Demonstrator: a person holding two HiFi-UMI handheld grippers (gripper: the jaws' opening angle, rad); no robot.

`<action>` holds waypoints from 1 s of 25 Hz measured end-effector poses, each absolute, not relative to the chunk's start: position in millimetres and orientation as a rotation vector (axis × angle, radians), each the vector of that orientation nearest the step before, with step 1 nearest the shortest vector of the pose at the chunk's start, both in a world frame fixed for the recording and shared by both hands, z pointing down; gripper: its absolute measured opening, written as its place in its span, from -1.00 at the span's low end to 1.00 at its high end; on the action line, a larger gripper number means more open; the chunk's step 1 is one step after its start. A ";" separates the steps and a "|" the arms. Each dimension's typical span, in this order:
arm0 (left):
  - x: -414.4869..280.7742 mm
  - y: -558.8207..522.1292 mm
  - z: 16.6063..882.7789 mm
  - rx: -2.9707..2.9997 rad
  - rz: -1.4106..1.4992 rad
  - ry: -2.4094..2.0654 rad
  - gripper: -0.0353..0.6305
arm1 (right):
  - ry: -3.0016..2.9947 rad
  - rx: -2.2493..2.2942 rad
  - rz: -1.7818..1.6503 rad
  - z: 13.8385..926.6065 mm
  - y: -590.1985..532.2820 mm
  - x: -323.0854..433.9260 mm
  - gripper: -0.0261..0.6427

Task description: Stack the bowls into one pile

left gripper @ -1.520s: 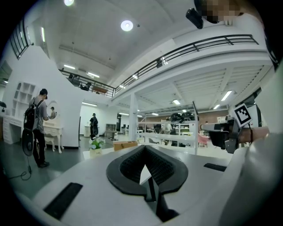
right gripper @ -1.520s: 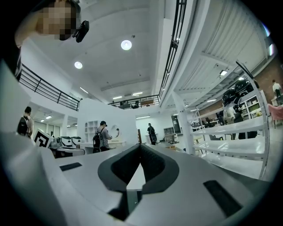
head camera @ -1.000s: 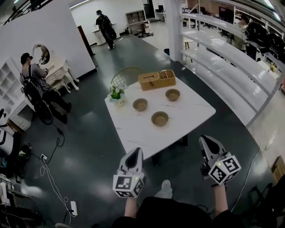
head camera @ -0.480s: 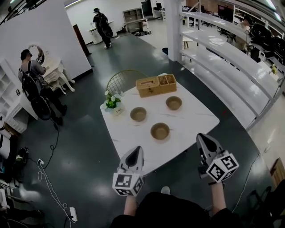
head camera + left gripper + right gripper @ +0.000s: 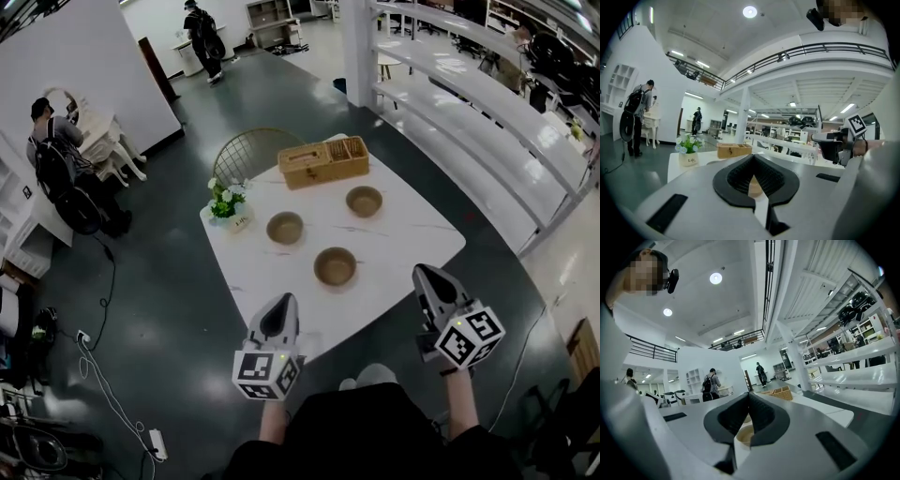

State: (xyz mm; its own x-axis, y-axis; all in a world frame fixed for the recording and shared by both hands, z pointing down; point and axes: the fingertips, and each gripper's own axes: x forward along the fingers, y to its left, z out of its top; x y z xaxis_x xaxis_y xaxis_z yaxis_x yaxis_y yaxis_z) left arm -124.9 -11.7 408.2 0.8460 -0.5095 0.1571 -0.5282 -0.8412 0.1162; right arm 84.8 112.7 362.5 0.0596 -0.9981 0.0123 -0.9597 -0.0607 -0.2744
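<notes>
While two shut tongs (image 5: 283, 304) (image 5: 424, 275) hover, three bowls (image 5: 285, 227) (image 5: 335, 267) (image 5: 364, 201) lie unstacked.

Bare tabletop (image 5: 291, 272) lies below the near bowl (image 5: 335, 267) at centre, and we see open gaps to the left bowl (image 5: 285, 228) and right bowl (image 5: 364, 201). The wooden box (image 5: 323, 161) blocks the far edge; the flower pot (image 5: 225, 204) crowds the left corner.

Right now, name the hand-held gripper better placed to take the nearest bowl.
Left, narrowly. The left hand-held gripper points toward the nearest bowl and looks closer to it than the right hand-held gripper, which sits further out to the side. Both are shut and empty, so either must open first.
</notes>
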 end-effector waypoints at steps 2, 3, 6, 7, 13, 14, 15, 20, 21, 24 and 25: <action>-123.0 -16.7 410.7 2.859 0.186 -0.814 -0.85 | 1.951 -2.170 -0.300 363.6 110.3 93.2 -0.89; -121.3 -18.8 411.2 2.858 0.190 -0.814 -0.85 | 1.914 -2.190 -0.301 363.9 109.9 99.2 -0.89; -111.5 -26.0 413.8 2.860 0.200 -0.812 -0.85 | 1.876 -2.215 -0.310 366.8 105.9 115.8 -0.89; -107.2 -29.1 416.1 2.858 0.207 -0.813 -0.85 | 1.881 -2.218 -0.314 368.6 103.1 120.5 -0.89; -87.2 -48.4 427.9 2.826 0.252 -0.846 -0.85 | 1.925 -2.181 -0.354 378.1 70.7 141.8 -0.89; -84.1 -51.9 429.9 2.818 0.258 -0.857 -0.85 | 1.940 -2.167 -0.369 381.0 63.3 144.1 -0.89; -81.1 -55.3 432.4 2.807 0.265 -0.869 -0.85 | 1.959 -2.152 -0.388 384.4 55.9 146.0 -0.89; -66.3 -77.1 444.3 2.731 0.313 -0.949 -0.85 | 2.074 -2.078 -0.447 390.4 14.9 158.6 -0.89; -64.2 -81.3 446.3 2.716 0.321 -0.966 -0.85 | 2.096 -2.062 -0.457 391.4 7.1 161.1 -0.89; -58.4 -93.3 451.6 2.679 0.340 -1.015 -0.85 | 2.162 -1.991 -0.495 395.1 -15.4 167.0 -0.89; -56.6 -96.9 453.6 2.665 0.348 -1.031 -0.85 | 2.190 -1.960 -0.504 395.5 -22.4 168.1 -0.89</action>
State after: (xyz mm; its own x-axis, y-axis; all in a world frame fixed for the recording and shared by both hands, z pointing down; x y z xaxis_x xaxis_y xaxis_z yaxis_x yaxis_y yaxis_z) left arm -56.6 -96.9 453.6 0.7193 -0.6202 0.3130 -0.6831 -0.7135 0.1559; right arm 168.1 -22.4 395.5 -0.1286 -0.9863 0.1037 -0.9323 0.0846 -0.3515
